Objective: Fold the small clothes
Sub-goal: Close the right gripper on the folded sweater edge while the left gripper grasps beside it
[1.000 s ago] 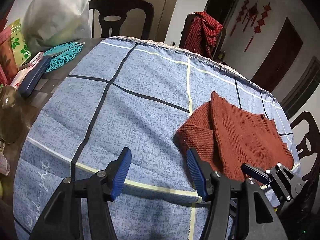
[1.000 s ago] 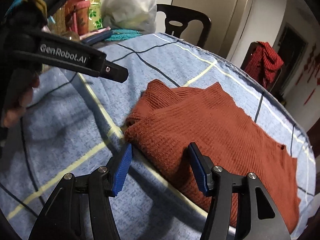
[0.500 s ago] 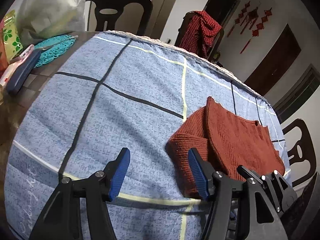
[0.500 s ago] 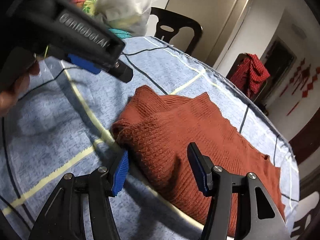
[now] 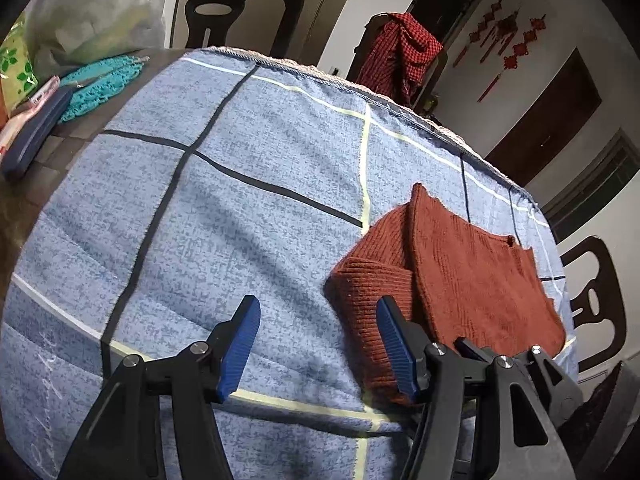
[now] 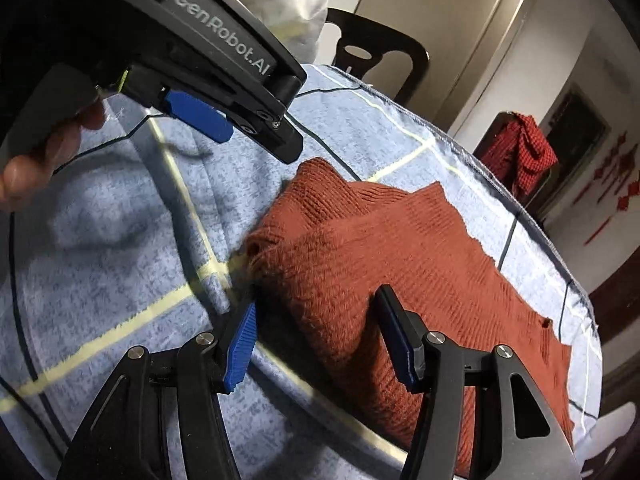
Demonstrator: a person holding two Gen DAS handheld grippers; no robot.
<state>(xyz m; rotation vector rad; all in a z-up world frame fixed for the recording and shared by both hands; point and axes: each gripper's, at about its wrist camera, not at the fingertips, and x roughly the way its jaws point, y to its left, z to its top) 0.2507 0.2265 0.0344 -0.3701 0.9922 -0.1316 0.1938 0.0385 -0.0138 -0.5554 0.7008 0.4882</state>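
Note:
A rust-red knit sweater (image 5: 460,264) lies partly folded on the blue checked cloth (image 5: 240,184), a sleeve doubled over at its near left corner. It also shows in the right wrist view (image 6: 380,264). My left gripper (image 5: 318,346) is open and empty, just left of the folded corner, its right finger at the sweater's edge. My right gripper (image 6: 316,344) is open, low over the sweater's near edge, with the knit between its fingers. The left gripper's body (image 6: 224,80) hangs at the upper left of the right wrist view.
A teal doily (image 5: 100,84), a dark blue case (image 5: 36,132) and a white plastic bag (image 5: 100,12) sit at the table's far left. Dark chairs (image 5: 240,4) stand around the table; one holds a red checked garment (image 5: 400,56).
Both grippers have come closer to the sweater's folded near corner. The right gripper has dropped lower over the knit. The left gripper's body now fills more of the right wrist view.

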